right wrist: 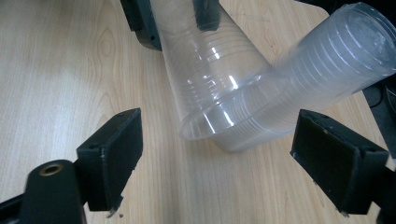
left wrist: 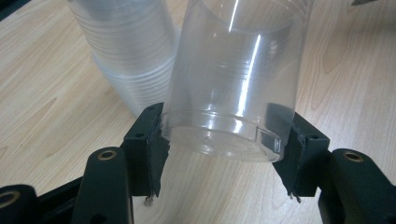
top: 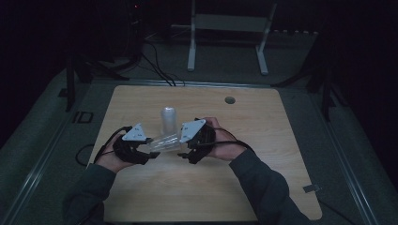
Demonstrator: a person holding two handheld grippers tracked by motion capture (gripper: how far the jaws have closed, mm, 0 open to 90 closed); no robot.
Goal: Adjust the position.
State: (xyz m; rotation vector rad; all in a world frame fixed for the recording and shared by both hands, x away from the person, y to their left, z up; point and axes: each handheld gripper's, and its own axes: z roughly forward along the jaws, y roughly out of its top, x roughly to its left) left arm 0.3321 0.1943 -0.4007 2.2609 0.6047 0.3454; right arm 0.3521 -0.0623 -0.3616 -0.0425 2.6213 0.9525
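Observation:
A single clear plastic cup [left wrist: 233, 70] lies on its side in the air, and my left gripper [left wrist: 227, 131] is shut on its base. In the high view this cup [top: 164, 141] spans the gap between the left gripper [top: 151, 153] and the right gripper [top: 184, 151], just above the wooden table [top: 263, 140]. Its open rim [right wrist: 219, 116] faces my right gripper [right wrist: 224, 134], whose jaws stand wide open on either side, apart from it. An upside-down stack of clear cups [top: 168, 120] stands right behind, also seen as the stack [right wrist: 327, 51].
A round cable hole [top: 229, 100] sits near the table's far edge. A white metal frame [top: 228, 26] stands on the floor beyond the table, with dark cables [top: 155, 65] trailing to its left. The surroundings are dark.

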